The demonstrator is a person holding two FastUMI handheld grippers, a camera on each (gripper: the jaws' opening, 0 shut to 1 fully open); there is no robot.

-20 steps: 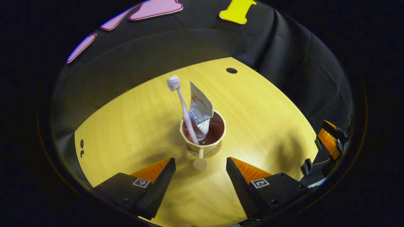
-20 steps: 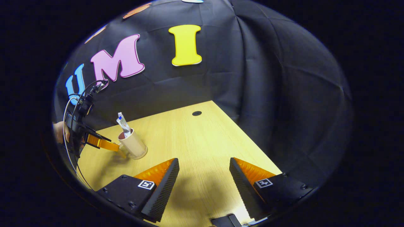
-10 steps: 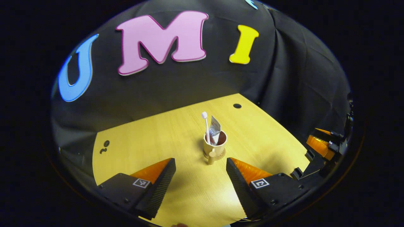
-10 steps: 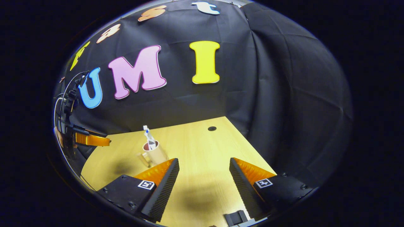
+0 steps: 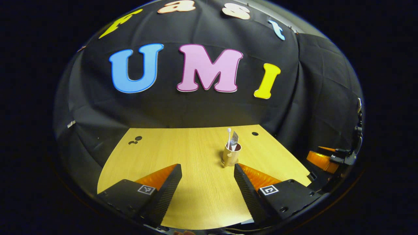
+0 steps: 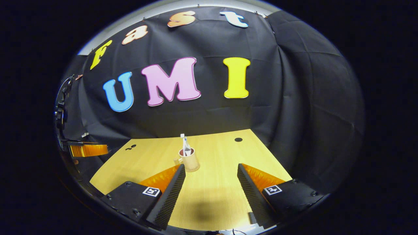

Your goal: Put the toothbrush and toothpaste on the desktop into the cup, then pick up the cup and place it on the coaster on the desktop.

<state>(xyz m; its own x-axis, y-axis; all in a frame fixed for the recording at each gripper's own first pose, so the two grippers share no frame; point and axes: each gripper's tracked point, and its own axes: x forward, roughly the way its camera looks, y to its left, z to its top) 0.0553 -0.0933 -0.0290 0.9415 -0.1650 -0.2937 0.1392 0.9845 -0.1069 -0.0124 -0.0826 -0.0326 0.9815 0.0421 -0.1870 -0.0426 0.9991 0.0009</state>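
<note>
A cup (image 5: 231, 156) stands on the table (image 5: 183, 195), holding a toothbrush (image 5: 229, 137) and toothpaste (image 5: 234, 141). Both grippers, left (image 5: 207, 189) and right (image 6: 211, 192), hang well short of the cup, fingers apart, empty. The task looks finished; nothing remains but withdrawing.

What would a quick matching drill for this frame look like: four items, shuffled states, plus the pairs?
Column A
1. toothbrush
2. cup
3. left tongs
4. desktop

Column B
a. open, holding nothing, back from the cup
b. light wood, with a small dark hole near the far edge
c. stands head up inside the cup, beside the toothpaste
d. upright on the desktop, free of both tongs

Pairs: 1-c, 2-d, 3-a, 4-b

The right tongs are open and empty too.
</note>
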